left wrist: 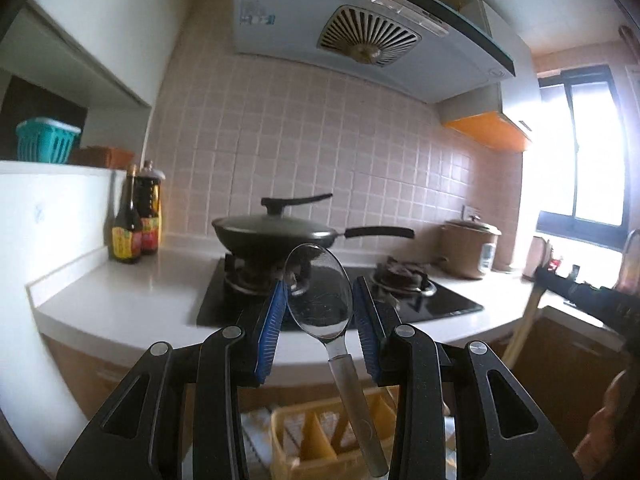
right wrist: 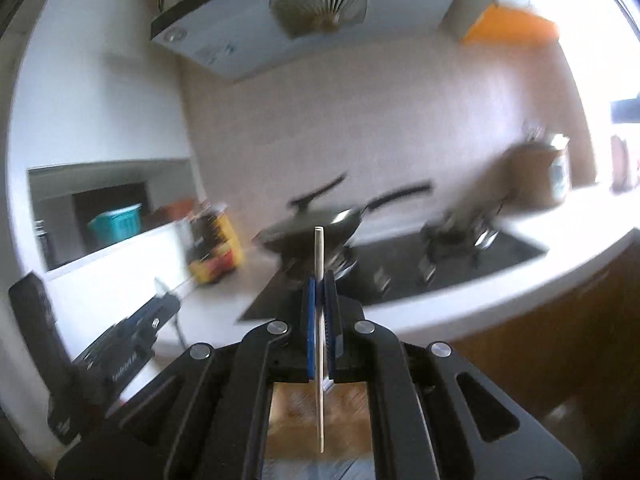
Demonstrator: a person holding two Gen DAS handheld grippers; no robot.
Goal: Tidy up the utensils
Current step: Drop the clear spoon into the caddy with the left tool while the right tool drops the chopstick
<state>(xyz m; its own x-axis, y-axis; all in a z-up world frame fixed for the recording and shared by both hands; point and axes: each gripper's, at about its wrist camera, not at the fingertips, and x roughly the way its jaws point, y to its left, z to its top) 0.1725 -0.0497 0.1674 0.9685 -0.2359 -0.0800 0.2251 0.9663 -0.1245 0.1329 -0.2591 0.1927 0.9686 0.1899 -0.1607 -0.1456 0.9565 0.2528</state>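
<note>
My left gripper (left wrist: 320,285) points level at the stove, shut on a clear plastic spoon (left wrist: 320,296). The spoon's bowl stands upright between the blue pads (left wrist: 272,320), and its handle slants down toward me. My right gripper (right wrist: 319,277) is shut on a thin pale chopstick (right wrist: 318,248) that stands upright and runs down between the pads. Below the left gripper lies a yellow divided utensil tray (left wrist: 292,432). The right gripper and its stick (left wrist: 524,328) show at the right edge of the left wrist view. The right wrist view is blurred.
A lidded black wok (left wrist: 276,234) sits on the black gas hob (left wrist: 440,300) set in the white counter (left wrist: 132,292). Two sauce bottles (left wrist: 136,224) stand at the left and a brown cooker (left wrist: 470,248) at the right. A range hood (left wrist: 360,28) hangs above.
</note>
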